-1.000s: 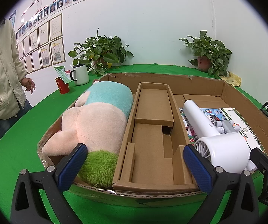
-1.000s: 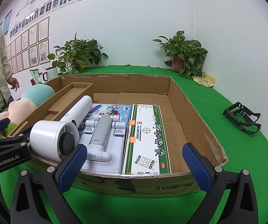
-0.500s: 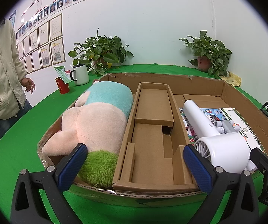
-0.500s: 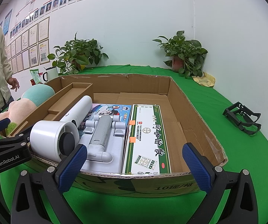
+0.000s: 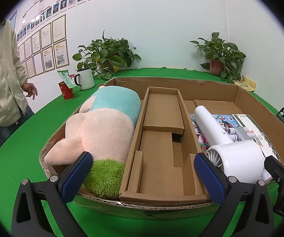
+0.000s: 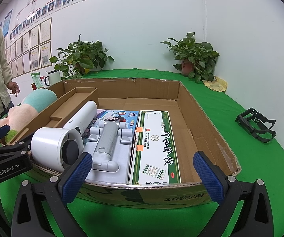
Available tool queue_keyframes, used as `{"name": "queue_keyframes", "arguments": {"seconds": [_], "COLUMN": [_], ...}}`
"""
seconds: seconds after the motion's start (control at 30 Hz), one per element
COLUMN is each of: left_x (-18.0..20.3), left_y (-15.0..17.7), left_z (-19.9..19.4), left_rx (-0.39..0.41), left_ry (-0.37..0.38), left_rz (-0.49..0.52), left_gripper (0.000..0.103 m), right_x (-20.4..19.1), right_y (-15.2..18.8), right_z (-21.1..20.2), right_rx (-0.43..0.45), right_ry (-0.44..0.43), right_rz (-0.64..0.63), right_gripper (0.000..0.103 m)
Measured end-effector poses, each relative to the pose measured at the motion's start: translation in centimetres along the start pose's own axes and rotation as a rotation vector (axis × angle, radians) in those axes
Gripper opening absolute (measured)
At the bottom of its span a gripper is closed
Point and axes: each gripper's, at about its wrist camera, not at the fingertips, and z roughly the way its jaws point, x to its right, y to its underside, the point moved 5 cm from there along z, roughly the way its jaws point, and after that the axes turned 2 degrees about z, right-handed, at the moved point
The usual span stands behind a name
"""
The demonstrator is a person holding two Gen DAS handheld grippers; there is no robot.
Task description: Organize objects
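Box: I count one wide, shallow brown cardboard box (image 5: 217, 87) on the green-covered worktop (image 6: 221, 106), and every task item I see lies inside it.
Plush: one pink, teal and green plush toy (image 5: 106, 126) fills the box's left section.
Insert: one long brown cardboard insert tray (image 5: 161, 138) sits in the middle, between the plush and the other items.
Dryer: one white hair dryer (image 6: 62, 136) lies in the right section, barrel toward me, handle pointing away.
Blister pack: one cartoon-printed pack with a grey and white plastic toy (image 6: 107, 138) lies just beside the dryer.
Carton: one flat white and green printed carton (image 6: 154, 144) lies touching the pack's right edge.
Outside the box: two potted green plants (image 6: 80, 57), one white mug (image 5: 85, 78), one red cup (image 5: 65, 89), one black plastic frame (image 6: 256, 124).
Person: one, in a cream jacket (image 5: 1, 75), stands at the left.
Left tool (image 5: 142, 174): I hold it low before the box's near wall, fingers spread wide, gripping nothing.
Right tool (image 6: 142, 174): same level pose before the right section, fingers spread, gripping nothing.
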Motion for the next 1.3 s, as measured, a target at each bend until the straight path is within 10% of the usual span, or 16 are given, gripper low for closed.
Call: {"name": "queue_keyframes", "arguments": {"seconds": [1.3], "left_x": [-0.02], "left_y": [0.03], "left_z": [0.0], "left_rx": [0.0], "left_ry": [0.007], "left_rz": [-0.008], "left_gripper": [0.102], "right_x": [-0.14], "right_y": [-0.04], "right_z": [-0.03], "right_rx": [-0.001], "right_ry": [0.006], "right_rz": [0.002], "right_gripper": [0.103]}}
